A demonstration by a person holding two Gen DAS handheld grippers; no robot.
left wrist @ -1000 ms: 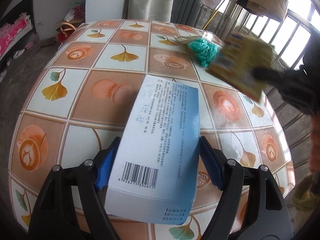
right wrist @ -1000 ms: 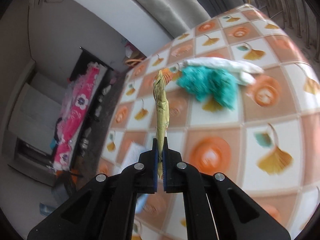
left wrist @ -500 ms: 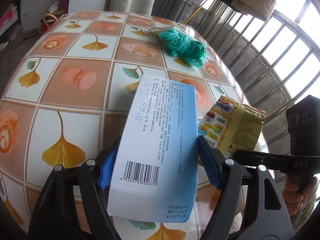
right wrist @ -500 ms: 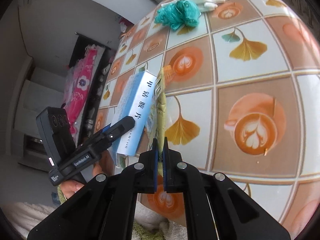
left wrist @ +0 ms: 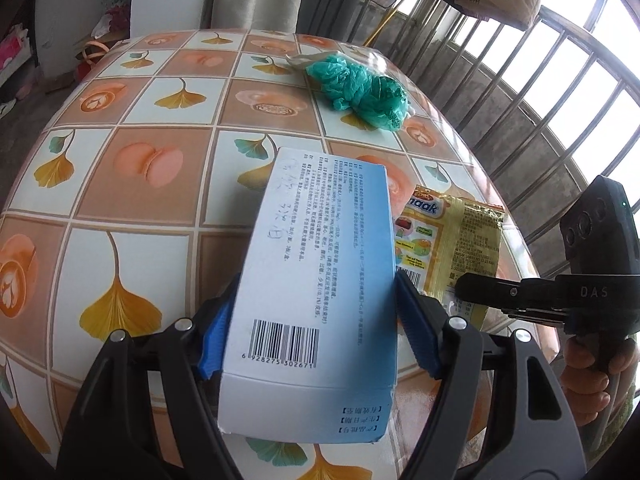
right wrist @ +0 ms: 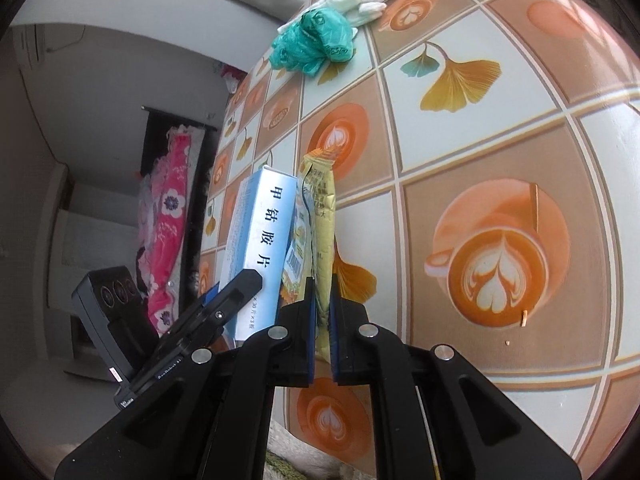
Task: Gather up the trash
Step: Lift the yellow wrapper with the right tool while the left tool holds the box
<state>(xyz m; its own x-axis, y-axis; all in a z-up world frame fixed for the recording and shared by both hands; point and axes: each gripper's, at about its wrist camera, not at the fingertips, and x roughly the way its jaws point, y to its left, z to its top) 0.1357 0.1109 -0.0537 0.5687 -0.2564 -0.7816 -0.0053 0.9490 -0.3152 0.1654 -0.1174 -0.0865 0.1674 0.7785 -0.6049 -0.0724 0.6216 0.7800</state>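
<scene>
left gripper (left wrist: 316, 332): its blue pads squeeze both long sides of the flat white and blue cardboard box with a barcode (left wrist: 320, 280), so the tongs stand wide and hold it
box: it sits above the table with the tiled cloth of leaves and coffee cups (left wrist: 132, 184), its far end pointing to 12 o'clock in the left wrist view
right gripper (right wrist: 322, 332): narrow, its jaws are opening a little, and the yellow shiny snack wrapper (right wrist: 320, 240) is still pinched between the pads
wrapper: just beside the box, at 3 o'clock from it in the left wrist view; I cannot tell if they touch
hand (left wrist: 588, 372): at 4 o'clock in the left wrist view, holding the black handle of the right gripper
green crumpled plastic bag (left wrist: 360, 88): lies on the table at 1 o'clock from the box, well apart from it
white crumpled glove (right wrist: 364, 0): touches the green bag on its far side
railing (left wrist: 560, 80): metal bars past the table edge at 2 o'clock
</scene>
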